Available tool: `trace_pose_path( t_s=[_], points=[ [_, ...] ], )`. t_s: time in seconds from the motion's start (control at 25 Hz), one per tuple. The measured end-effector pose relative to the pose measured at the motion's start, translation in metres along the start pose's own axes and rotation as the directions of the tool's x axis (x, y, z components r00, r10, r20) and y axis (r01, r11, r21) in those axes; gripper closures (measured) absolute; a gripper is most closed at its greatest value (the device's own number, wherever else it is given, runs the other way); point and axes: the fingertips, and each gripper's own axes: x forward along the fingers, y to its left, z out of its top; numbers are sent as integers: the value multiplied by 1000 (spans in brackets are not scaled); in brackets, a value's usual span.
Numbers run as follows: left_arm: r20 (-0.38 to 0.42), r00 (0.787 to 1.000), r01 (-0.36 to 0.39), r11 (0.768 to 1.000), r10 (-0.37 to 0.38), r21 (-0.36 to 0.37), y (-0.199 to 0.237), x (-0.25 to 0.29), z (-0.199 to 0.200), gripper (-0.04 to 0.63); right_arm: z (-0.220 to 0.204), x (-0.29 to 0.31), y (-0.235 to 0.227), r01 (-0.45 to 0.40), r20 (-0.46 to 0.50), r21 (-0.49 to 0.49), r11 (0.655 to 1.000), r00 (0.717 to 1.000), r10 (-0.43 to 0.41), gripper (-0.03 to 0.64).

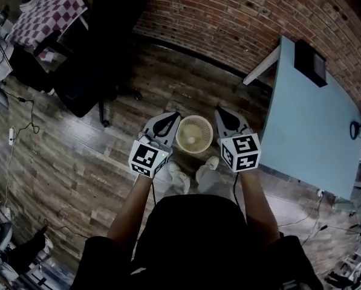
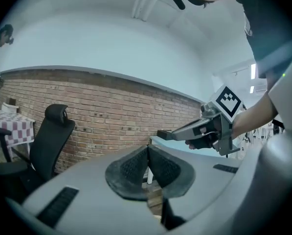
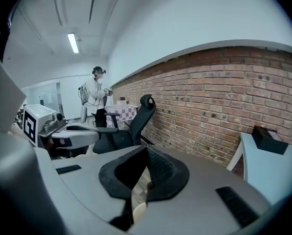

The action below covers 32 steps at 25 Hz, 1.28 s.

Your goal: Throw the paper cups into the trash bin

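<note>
**Head view:** A round, cream plastic trash bin (image 1: 195, 118) with a finely ribbed wall stands on the dark plank floor, just in front of the person's shoes. It sits between the two tools. Whether paper cups lie inside it cannot be made out. The left gripper (image 1: 170, 121) and the right gripper (image 1: 224, 117) flank the bin, each a grey moulded shell carrying a black-and-white marker cube. A smooth pale-blue rectangular table (image 1: 313, 132) lies to the right with a black box (image 1: 310, 62) on it. A black high-backed office chair (image 1: 89, 53) stands at upper left, before a rough red brick wall (image 1: 240, 17).

**Left gripper view:** The left gripper (image 2: 147, 153) has its two dark, cross-hatched rubber pads pressed together at the tips, with nothing between them. Beyond it, the right gripper (image 2: 164, 134) is held level in a hand. The black chair (image 2: 50, 136) is seen against the brick.

**Right gripper view:** The right gripper (image 3: 146, 153) likewise shows its textured pads meeting at the tips, gripping nothing. The black box (image 3: 269, 138) sits on the table's corner at the right.
</note>
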Motion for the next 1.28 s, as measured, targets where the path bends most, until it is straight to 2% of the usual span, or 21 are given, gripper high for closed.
trace_pose_path(
  t_s=[0.28,0.64,1.28],
  points=[
    [65,998,5,1000,-4,-15,-5,-3,24,586,17,-15,16,-6,29,-24,1000,1000,6,612],
    [94,995,-16,1000,17,-5,-23,-12,40,586,19,-42,26,-31,68,-33,999,997,33,612],
    [86,996,12,1000,-12,-3,-145,-16,35,586,-27,-143,7,-40,116,21,999,993,37,612]
  ],
)
